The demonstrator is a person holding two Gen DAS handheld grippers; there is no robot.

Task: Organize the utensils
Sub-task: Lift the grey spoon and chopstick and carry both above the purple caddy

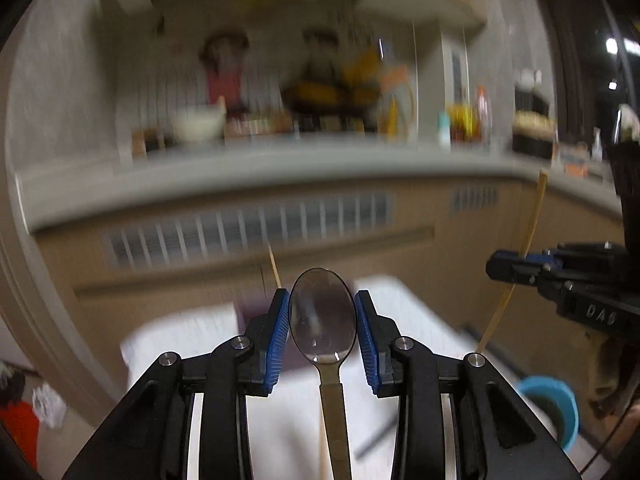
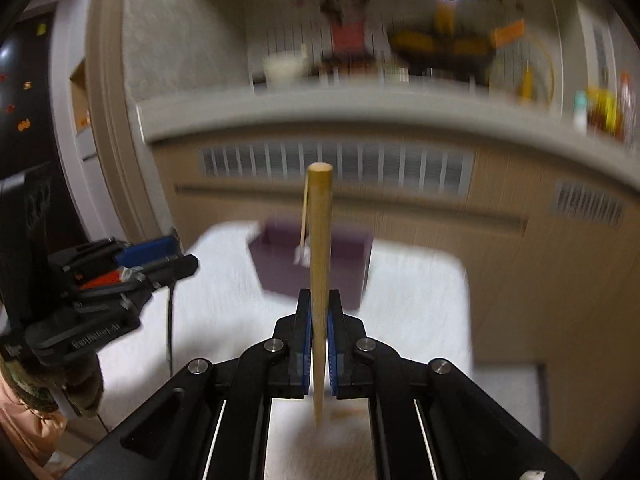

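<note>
My left gripper (image 1: 322,312) is shut on a metal spoon (image 1: 323,316); the bowl sits between the blue pads and the handle runs back toward the camera. My right gripper (image 2: 319,320) is shut on a wooden chopstick (image 2: 319,264) that stands up tilted above the table. In the left wrist view the right gripper (image 1: 516,270) shows at the right with the chopstick (image 1: 532,224) in it. In the right wrist view the left gripper (image 2: 160,264) shows at the left. A purple box (image 2: 312,268) stands on the white table (image 2: 420,304), with a thin stick and a white utensil in it.
A grey counter (image 1: 280,176) with a bowl (image 1: 198,124), bottles and clutter runs along the back. A wooden cabinet front with vents stands below it. A blue cup (image 1: 554,408) sits low at the right in the left wrist view. Both views are motion-blurred.
</note>
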